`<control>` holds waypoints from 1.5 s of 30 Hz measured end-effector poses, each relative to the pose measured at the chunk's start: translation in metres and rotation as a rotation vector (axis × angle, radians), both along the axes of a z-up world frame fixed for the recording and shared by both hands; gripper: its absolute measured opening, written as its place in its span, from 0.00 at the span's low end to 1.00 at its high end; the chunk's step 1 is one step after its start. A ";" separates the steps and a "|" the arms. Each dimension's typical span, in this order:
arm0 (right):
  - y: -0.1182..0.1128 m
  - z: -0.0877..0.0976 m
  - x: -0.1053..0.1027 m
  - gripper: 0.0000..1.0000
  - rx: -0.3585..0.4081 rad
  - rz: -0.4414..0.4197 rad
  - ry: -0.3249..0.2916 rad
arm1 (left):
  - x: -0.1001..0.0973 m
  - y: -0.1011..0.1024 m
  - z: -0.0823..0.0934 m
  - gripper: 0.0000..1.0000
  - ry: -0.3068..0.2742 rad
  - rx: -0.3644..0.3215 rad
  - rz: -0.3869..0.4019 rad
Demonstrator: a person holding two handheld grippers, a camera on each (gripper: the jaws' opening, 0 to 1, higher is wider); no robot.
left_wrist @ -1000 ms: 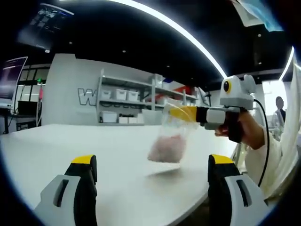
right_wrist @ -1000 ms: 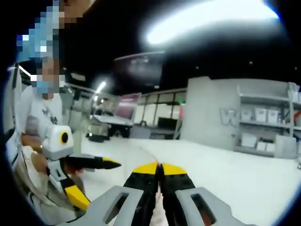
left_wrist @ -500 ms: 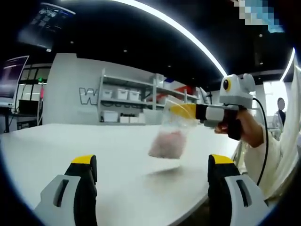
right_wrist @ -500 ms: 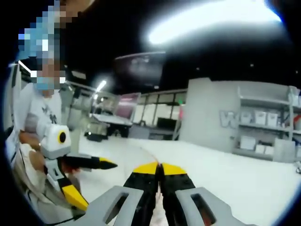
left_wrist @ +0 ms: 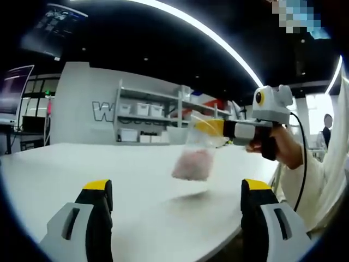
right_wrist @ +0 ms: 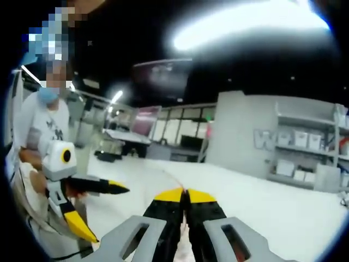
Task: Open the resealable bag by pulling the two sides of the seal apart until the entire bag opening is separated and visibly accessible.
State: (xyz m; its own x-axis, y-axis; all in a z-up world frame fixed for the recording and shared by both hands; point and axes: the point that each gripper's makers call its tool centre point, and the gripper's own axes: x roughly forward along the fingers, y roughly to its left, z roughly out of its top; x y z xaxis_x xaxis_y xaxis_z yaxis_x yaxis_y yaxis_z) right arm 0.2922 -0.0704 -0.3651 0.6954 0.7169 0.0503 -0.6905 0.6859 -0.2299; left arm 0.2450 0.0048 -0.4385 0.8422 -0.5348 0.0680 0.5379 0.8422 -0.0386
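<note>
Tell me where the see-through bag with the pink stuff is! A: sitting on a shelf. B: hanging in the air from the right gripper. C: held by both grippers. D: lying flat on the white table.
B: the bag hangs above the white table, pinched at its top by the right gripper; the left gripper is open and apart from it.

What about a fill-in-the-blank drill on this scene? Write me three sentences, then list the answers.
1. The right gripper holds the bag by its ____ edge.
2. The bag hangs above the white ____, not resting on it.
3. The left gripper has its jaws ____, with nothing between them.

Missing words: top; table; open
</note>
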 end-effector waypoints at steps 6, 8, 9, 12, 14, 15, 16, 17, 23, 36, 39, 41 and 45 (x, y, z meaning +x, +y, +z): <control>-0.002 0.001 0.003 0.00 -0.002 -0.004 -0.001 | 0.000 -0.001 -0.001 0.97 0.004 0.004 -0.002; -0.003 0.002 0.005 0.00 -0.001 -0.008 -0.003 | 0.000 -0.002 -0.001 0.97 0.003 0.004 -0.003; -0.004 0.002 0.007 0.00 0.003 -0.009 -0.001 | 0.000 -0.002 0.000 0.97 0.003 0.004 -0.004; -0.007 0.005 0.010 0.00 0.010 -0.012 -0.005 | 0.000 -0.002 0.000 0.97 0.003 0.006 -0.004; -0.008 0.006 0.013 0.00 0.014 -0.012 -0.007 | 0.000 -0.002 0.001 0.97 0.003 0.007 -0.004; -0.008 0.006 0.014 0.00 0.015 -0.012 -0.004 | 0.000 -0.002 0.001 0.97 0.002 0.006 -0.003; -0.008 0.006 0.015 0.00 0.015 -0.012 -0.002 | 0.000 -0.002 0.001 0.97 0.002 0.006 -0.003; -0.008 0.006 0.015 0.00 0.016 -0.010 -0.002 | 0.000 -0.002 0.001 0.97 0.002 0.006 -0.003; -0.008 0.009 0.023 0.00 0.032 -0.003 0.001 | 0.000 -0.004 0.002 0.97 0.002 0.013 -0.007; -0.011 0.006 0.054 0.00 0.086 0.007 0.074 | 0.002 0.000 0.002 0.97 0.006 0.011 -0.002; -0.011 0.005 0.057 0.00 0.087 0.001 0.075 | 0.003 0.001 0.003 0.96 0.004 0.013 -0.001; -0.013 0.005 0.061 0.00 0.080 -0.006 0.071 | 0.003 0.001 0.003 0.96 0.003 0.012 -0.001; -0.014 0.006 0.068 0.00 0.081 -0.007 0.080 | 0.003 0.000 0.004 0.96 0.001 0.011 -0.003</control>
State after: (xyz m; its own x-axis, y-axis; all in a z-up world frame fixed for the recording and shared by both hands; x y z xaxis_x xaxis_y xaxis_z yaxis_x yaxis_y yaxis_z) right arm 0.3603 -0.0840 -0.3588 0.7044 0.7078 0.0523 -0.6995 0.7049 -0.1175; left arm 0.2483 0.0050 -0.4349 0.8407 -0.5380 0.0610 0.5403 0.8410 -0.0295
